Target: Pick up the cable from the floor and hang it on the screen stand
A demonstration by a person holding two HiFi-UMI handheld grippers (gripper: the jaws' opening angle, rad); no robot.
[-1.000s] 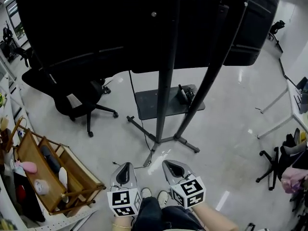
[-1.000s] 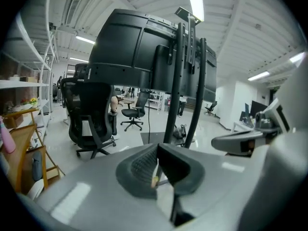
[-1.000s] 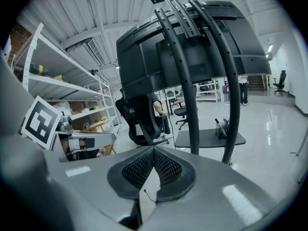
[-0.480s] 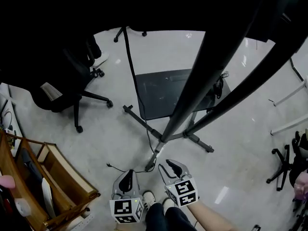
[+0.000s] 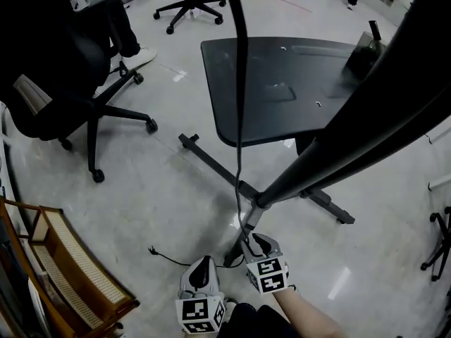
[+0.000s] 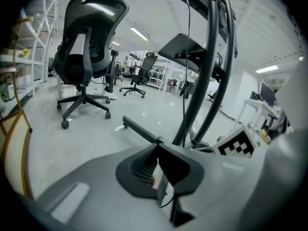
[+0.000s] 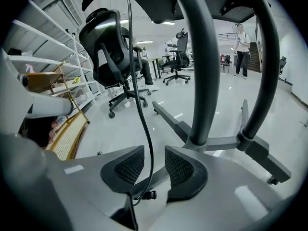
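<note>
Since the earlier frame both grippers have dropped low to the floor [image 5: 141, 189] at the foot of the screen stand [image 5: 338, 146], and the head camera has sunk with them. The right jaws have just been opening.

Head view: left gripper [image 5: 205, 262] and right gripper [image 5: 258, 241] sit at 6 o'clock, right one just beside the stand's base joint. The cable [image 5: 239, 118] hangs down from 12 o'clock along the pole to the base. Its loose end trails over the floor toward 8 o'clock and stops just left of the left gripper. Stand's dark tray [image 5: 282, 83] at 1 o'clock. Office chair [image 5: 77, 83] at 10 o'clock, wooden rack [image 5: 63, 273] at 8 o'clock.

Left gripper view: jaws together, nothing clear between them. Stand poles rise at 1 o'clock, with the thin cable hanging beside them. A base leg [image 6: 142, 131] runs toward 10 o'clock. The right gripper's marker cube [image 6: 236, 146] shows at 4 o'clock. Chair at 10 o'clock.

Right gripper view: jaws apart. The cable drops from 12 o'clock and passes through the gap between them, closer to the left pad; pads not pressing it. A small plug end [image 7: 147, 195] lies on the floor below the gap. Stand poles ahead at 1 and 2 o'clock. A person [image 7: 243, 44] stands far off at 2 o'clock.
</note>
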